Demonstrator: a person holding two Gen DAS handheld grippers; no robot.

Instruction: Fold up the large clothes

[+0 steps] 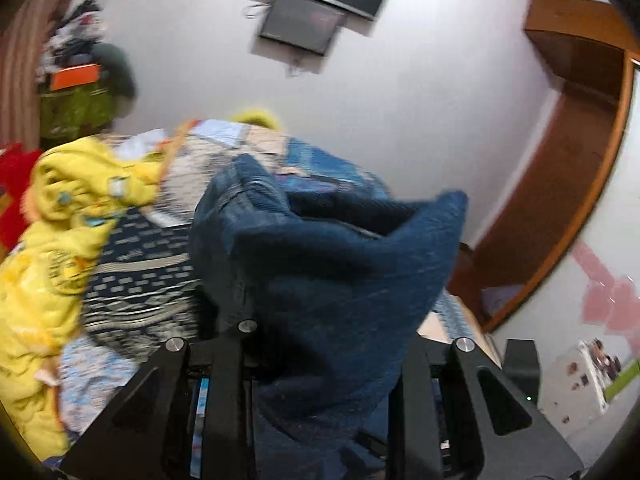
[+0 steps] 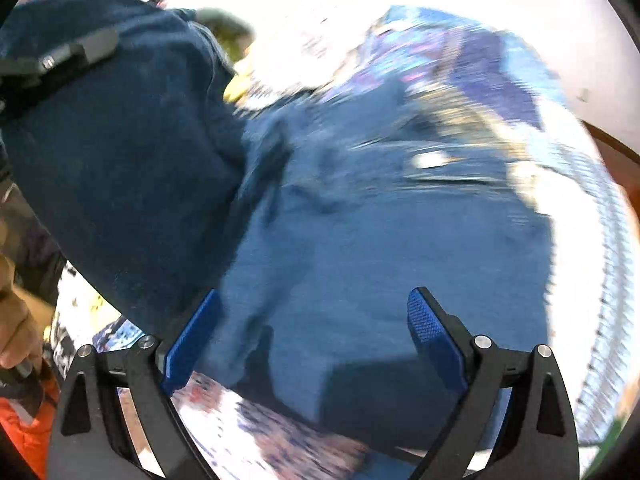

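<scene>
A large dark blue garment [image 1: 328,280] hangs bunched over my left gripper [image 1: 320,360], which is shut on it and holds it above the bed; the fabric hides the fingertips. In the right wrist view the same blue garment [image 2: 360,240] spreads over the patterned bedspread [image 2: 280,432], with a lifted part [image 2: 120,140] at the left. My right gripper [image 2: 316,340] is open just above the cloth, its blue pads [image 2: 434,336] wide apart and empty. The left gripper's body [image 2: 64,56] shows at the upper left.
A yellow garment [image 1: 56,240] and a red cloth [image 1: 12,184] lie on the patterned bedspread [image 1: 152,272] at the left. A wall screen [image 1: 304,20], a cluttered green stand [image 1: 76,96] and a wooden wardrobe [image 1: 560,160] lie beyond. A hand [image 2: 16,336] is at left.
</scene>
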